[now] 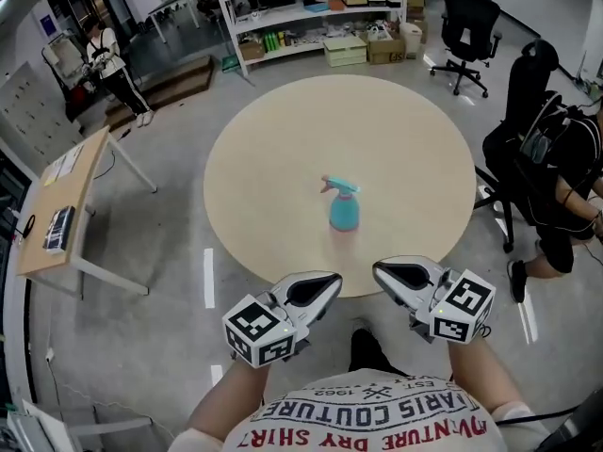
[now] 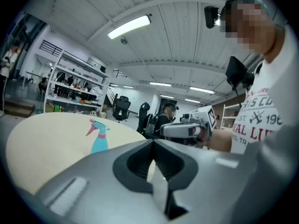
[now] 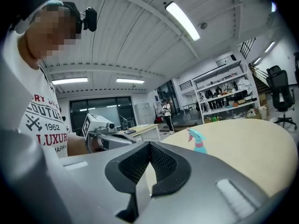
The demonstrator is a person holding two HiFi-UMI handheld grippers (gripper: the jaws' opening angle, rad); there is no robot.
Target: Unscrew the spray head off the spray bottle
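Left hand-held gripper (image 1: 332, 282), right hand-held gripper (image 1: 380, 271) closed, empty; spray bottle (image 1: 344, 212) upright on table (image 1: 273, 149), spray head (image 1: 337, 186) on.

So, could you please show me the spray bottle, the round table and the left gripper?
spray bottle (image 1: 344, 213), head view, on its blue body.
round table (image 1: 405, 139), head view, on the bare top beside the bottle.
left gripper (image 1: 330, 283), head view, at the tips of its shut jaws.

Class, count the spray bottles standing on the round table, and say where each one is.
1. The teal spray bottle stands upright near the middle of the round table, alone on it. Almost all the tabletop shows, so none is likely hidden.
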